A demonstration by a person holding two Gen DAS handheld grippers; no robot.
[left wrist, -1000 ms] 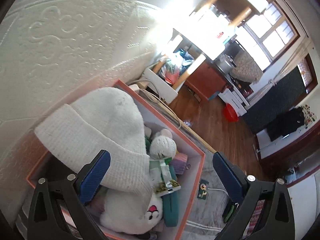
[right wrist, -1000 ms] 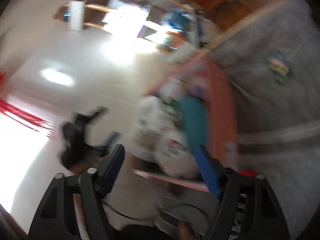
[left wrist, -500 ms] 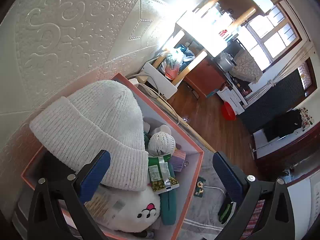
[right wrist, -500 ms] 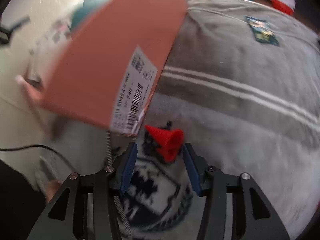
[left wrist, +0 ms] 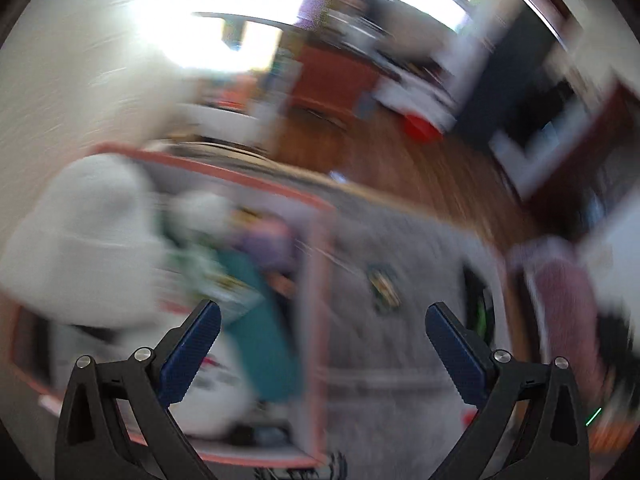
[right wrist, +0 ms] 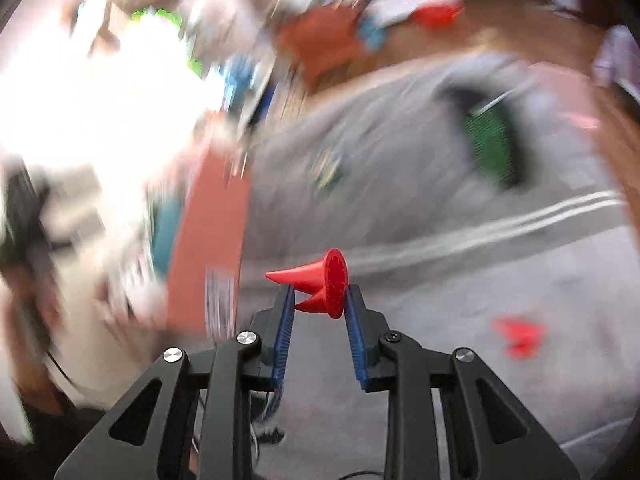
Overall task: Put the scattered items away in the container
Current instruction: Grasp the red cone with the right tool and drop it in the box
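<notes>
My right gripper (right wrist: 318,300) is shut on a small red cone-shaped toy (right wrist: 320,280) and holds it above the grey striped blanket (right wrist: 460,280), just right of the orange box (right wrist: 208,248). My left gripper (left wrist: 322,320) is open and empty, over the box's right wall (left wrist: 316,300). The box (left wrist: 224,170) holds a white knit hat (left wrist: 84,240), a teal item (left wrist: 264,332) and a white plush (left wrist: 216,396). Both views are motion-blurred.
On the blanket lie a small card (left wrist: 384,284), a dark item with green (right wrist: 492,140) and another red piece (right wrist: 520,336). A pink patterned item (left wrist: 564,308) lies at the blanket's right. Wood floor (left wrist: 400,160) lies beyond.
My right gripper closed on the red cone and lifted it off the blanket. My left gripper swung right, from over the box toward the blanket.
</notes>
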